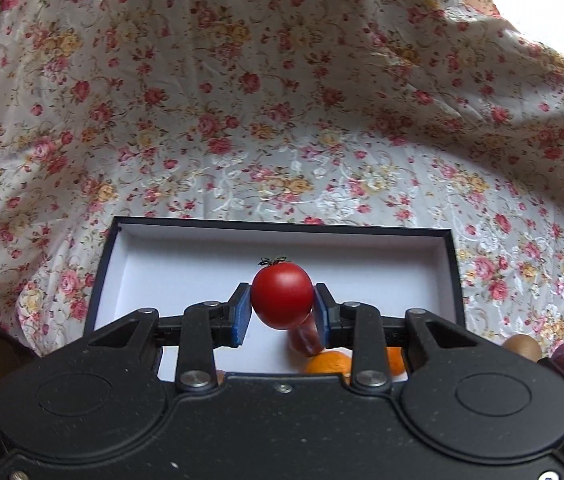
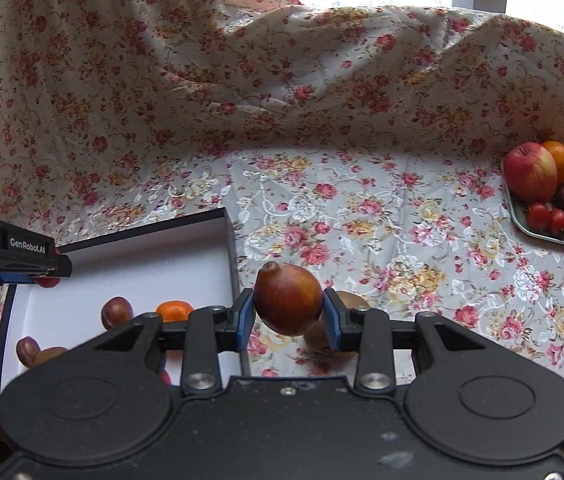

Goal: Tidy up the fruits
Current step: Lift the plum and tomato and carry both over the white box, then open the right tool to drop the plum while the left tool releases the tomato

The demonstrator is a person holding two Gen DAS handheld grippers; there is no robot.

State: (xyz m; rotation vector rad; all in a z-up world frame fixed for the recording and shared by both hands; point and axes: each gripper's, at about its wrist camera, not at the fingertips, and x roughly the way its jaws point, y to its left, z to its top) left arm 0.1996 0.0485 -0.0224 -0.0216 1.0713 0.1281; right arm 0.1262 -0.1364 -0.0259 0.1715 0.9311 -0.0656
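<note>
Two grippers each held fruit: the left wrist view showed the left gripper clamped on a red tomato above the white-lined box, while only the right wrist view showed the right gripper gripping a brown jujube beside that box, and a far tray of fruit.

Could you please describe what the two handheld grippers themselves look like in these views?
Both the left gripper and right gripper have matte black bodies with round caps, silver screws and blue finger pads. White "GenRobot.AI" lettering marks the left one's side.
</note>
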